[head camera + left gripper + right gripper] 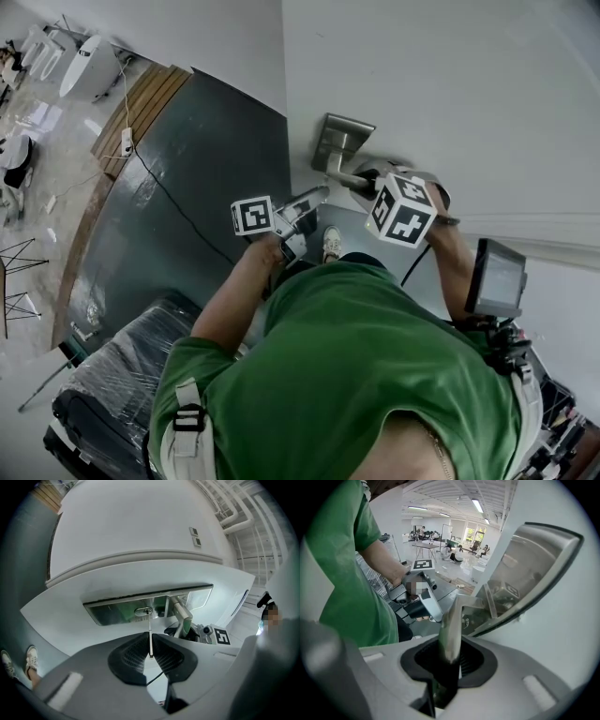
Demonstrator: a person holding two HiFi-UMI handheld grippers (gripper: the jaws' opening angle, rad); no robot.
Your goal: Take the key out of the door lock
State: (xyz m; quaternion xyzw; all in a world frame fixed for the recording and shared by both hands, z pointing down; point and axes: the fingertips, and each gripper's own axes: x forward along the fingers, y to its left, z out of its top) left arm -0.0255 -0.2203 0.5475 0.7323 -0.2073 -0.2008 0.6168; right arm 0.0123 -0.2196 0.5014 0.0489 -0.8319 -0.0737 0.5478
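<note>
Key (149, 626) edge-on, sliver-thin, in left tongs (150, 643)

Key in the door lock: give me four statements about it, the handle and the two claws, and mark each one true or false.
1. The left claw is shut on the key. True.
2. The key is fully out of the lock. False: its tip sits in the keyhole.
3. The right claw grips the handle. True.
4. The person's shirt is red. False: it is green.
</note>
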